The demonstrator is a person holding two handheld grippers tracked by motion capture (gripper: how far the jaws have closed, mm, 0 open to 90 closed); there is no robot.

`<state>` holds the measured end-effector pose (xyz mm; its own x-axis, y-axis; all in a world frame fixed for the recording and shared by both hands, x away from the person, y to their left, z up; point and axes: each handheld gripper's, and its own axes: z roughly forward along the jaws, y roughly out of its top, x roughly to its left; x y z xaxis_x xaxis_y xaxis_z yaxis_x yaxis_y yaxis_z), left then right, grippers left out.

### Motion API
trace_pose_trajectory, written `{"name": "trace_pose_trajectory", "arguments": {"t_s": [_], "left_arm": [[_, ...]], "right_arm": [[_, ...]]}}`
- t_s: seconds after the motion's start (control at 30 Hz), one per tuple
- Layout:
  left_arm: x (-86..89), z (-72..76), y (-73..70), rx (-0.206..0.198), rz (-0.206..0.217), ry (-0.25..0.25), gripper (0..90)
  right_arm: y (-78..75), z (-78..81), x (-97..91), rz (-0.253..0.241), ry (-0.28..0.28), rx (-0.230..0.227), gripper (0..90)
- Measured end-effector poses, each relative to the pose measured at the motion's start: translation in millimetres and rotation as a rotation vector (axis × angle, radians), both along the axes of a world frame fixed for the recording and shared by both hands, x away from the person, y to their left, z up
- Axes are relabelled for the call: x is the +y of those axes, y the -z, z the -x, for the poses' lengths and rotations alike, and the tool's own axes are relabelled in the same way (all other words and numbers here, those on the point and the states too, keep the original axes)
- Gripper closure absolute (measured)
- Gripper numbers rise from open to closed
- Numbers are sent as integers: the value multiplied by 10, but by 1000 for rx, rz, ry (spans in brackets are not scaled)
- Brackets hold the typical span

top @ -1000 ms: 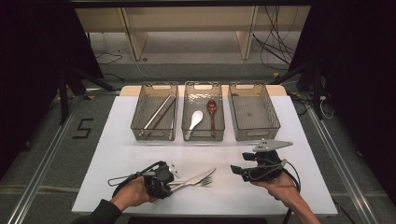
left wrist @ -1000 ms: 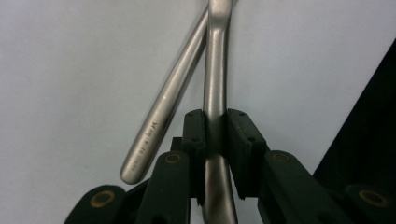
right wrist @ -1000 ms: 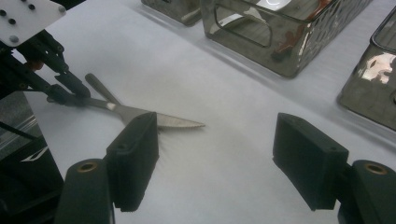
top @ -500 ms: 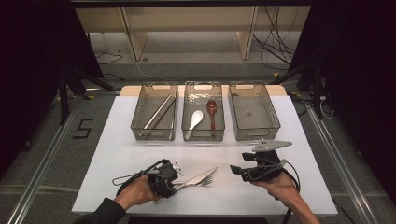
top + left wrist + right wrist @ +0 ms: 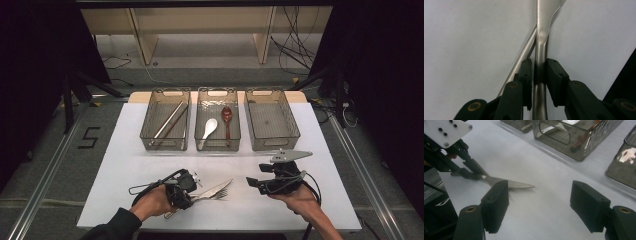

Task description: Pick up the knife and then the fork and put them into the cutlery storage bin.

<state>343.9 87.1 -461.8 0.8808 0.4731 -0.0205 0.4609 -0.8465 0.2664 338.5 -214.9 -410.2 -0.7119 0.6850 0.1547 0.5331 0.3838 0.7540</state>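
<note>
A metal knife (image 5: 219,186) and a fork (image 5: 221,194) lie crossed on the white table (image 5: 125,150) near its front edge. My left gripper (image 5: 192,193) lies low at their handle ends. In the left gripper view its jaws (image 5: 540,67) have just been closing and are shut on the knife's handle (image 5: 541,40); the fork's handle (image 5: 524,53) runs slantwise just outside the left pad. My right gripper (image 5: 253,183) rests to the right of the cutlery, open and holding nothing (image 5: 546,202). Its view shows the serrated knife blade (image 5: 516,185) sticking out of the left gripper (image 5: 472,168).
Three clear trays stand in a row at the back. The left tray (image 5: 150,125) holds chopsticks (image 5: 169,120). The middle tray (image 5: 218,147) holds a white spoon (image 5: 209,129) and a red spoon (image 5: 227,117). The right tray (image 5: 272,146) holds nothing.
The left gripper has edged slightly to the right along the cutlery handles. The right gripper has stayed where it was.
</note>
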Motion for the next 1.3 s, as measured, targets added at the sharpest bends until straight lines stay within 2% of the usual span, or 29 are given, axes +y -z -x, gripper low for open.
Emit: {"name": "trace_pose_trajectory", "arguments": {"t_s": [0.2,0.37,0.53,0.7,0.77,0.97,1.17,1.3], "left_arm": [[-13,15,-4,-16,-7,10,790],[0,26,-27,-18,29,14,792],[12,34,-115,-28,63,22,793],[4,68,-190,-30,88,39,792],[-2,78,-208,-11,101,47,792],[-31,105,-256,2,107,72,792],[-89,145,-301,16,116,106,791],[-115,155,-315,31,117,119,792]], "right_arm": [[-3,3,0,-1,1,0,321],[-8,7,-2,-2,-1,-3,321],[-12,12,-2,-5,-4,-5,321],[-56,50,43,-16,-32,-34,322],[-74,76,84,-14,-61,-52,322],[-99,189,284,12,-166,-90,322],[-68,289,496,63,-272,-113,321],[-29,353,618,115,-329,-151,321]]}}
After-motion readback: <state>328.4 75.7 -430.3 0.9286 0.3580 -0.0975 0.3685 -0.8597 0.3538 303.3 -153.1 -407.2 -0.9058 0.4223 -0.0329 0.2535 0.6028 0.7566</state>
